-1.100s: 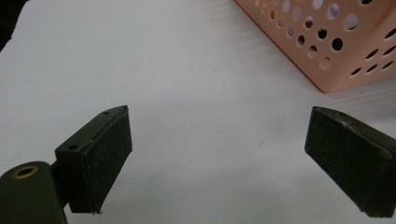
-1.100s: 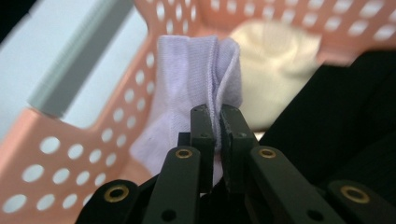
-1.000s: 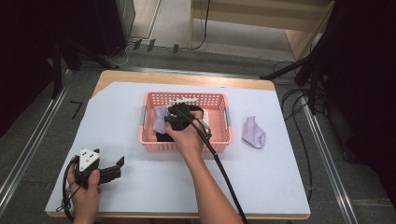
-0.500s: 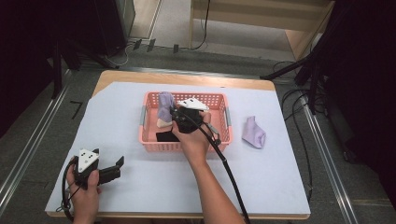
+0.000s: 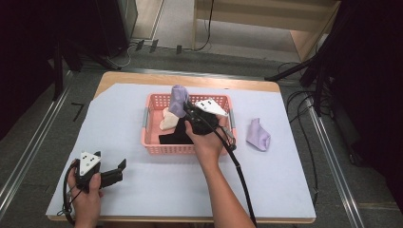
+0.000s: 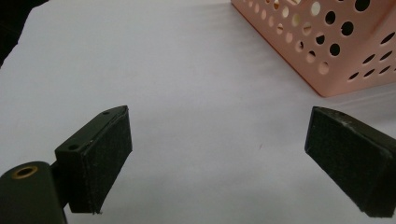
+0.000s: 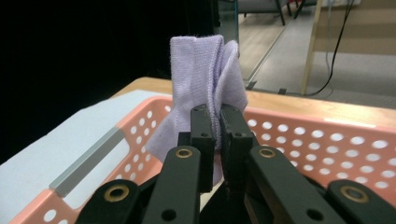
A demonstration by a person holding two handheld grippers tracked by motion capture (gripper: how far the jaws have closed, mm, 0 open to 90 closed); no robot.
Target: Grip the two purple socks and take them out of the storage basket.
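Two lilac socks (image 5: 178, 99) (image 5: 258, 135), one basket (image 5: 151, 133)

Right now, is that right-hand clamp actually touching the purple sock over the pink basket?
Touching. In the right gripper view, the right gripper has its jaws closed on the purple sock, cloth pinched between them, above the pink basket.

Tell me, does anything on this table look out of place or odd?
One thing: a crumpled purple sock lies alone on the white sheet, apart from the pink basket. A matching purple sock is pinched in the right gripper above it.
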